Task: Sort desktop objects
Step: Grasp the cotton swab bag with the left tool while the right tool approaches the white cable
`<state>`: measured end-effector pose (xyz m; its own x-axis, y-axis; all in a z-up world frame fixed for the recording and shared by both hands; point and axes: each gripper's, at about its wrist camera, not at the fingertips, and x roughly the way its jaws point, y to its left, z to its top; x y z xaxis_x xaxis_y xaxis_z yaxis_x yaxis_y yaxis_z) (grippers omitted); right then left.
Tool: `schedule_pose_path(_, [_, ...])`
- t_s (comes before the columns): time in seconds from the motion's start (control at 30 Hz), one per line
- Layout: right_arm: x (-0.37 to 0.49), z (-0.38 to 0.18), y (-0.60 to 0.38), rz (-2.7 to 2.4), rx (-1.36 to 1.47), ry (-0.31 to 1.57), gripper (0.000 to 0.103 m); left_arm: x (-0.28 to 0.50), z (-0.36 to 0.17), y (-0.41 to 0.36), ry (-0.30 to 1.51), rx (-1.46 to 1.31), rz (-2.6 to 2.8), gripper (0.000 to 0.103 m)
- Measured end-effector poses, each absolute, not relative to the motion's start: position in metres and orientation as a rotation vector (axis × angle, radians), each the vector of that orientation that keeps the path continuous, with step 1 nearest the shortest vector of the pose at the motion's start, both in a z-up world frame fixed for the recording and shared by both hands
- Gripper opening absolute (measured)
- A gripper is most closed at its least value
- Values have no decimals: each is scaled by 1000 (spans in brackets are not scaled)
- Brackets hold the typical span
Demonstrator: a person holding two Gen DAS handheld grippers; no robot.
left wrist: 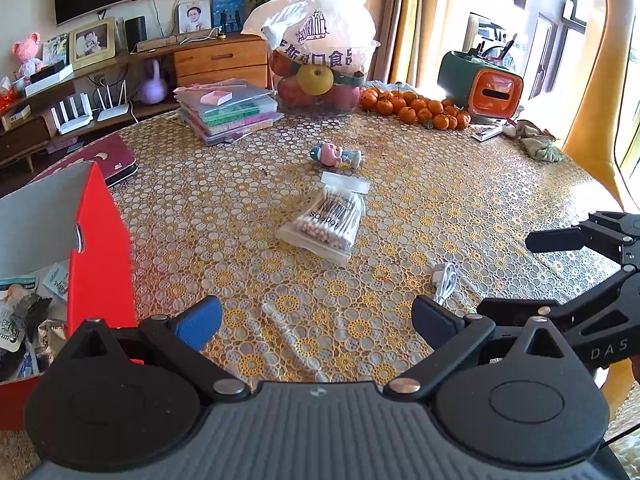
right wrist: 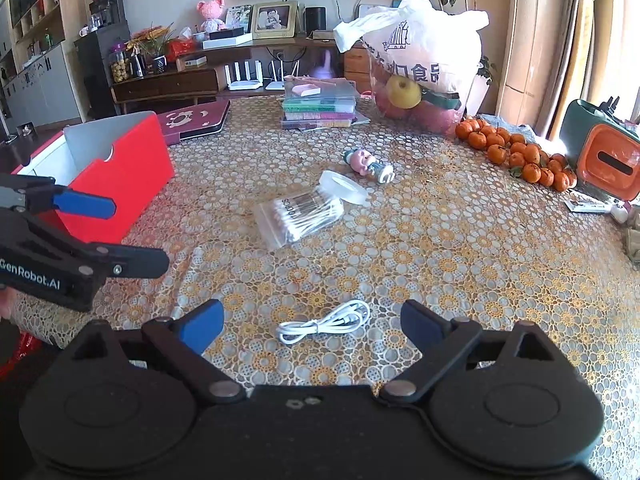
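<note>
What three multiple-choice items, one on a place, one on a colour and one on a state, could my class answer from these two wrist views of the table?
1. Where does the coiled white charging cable lie?
A. Inside the red box
B. On the patterned tablecloth, just ahead of the right gripper
C. On the stack of plastic cases

2. What colour is the outside of the open cardboard box at the table's left?
A. Red
B. Green
C. Yellow

3. How do the left gripper and right gripper stand?
A. Both shut on the cable
B. Left open, right shut
C. Both open and empty

Answers:
1 B: the right wrist view shows the cable on the cloth between the spread fingers.
2 A: its outer walls are bright red in both views.
3 C: each view shows fingers wide apart with nothing between them but tablecloth or the untouched cable.
</note>
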<state>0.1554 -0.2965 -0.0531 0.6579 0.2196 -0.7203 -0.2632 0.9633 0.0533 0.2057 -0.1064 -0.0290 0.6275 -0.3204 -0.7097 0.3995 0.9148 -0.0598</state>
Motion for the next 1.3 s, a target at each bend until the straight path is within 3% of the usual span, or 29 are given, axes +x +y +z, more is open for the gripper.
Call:
schedule_pose_path(0.77, [189,-97,-297,275,-37,875,89,293,-76,-169,752,177,-507,102])
schedule_pose_path(1.3, [200,-111,-293,259,-22,901,79,334,-104,-188,742,195,-499,102])
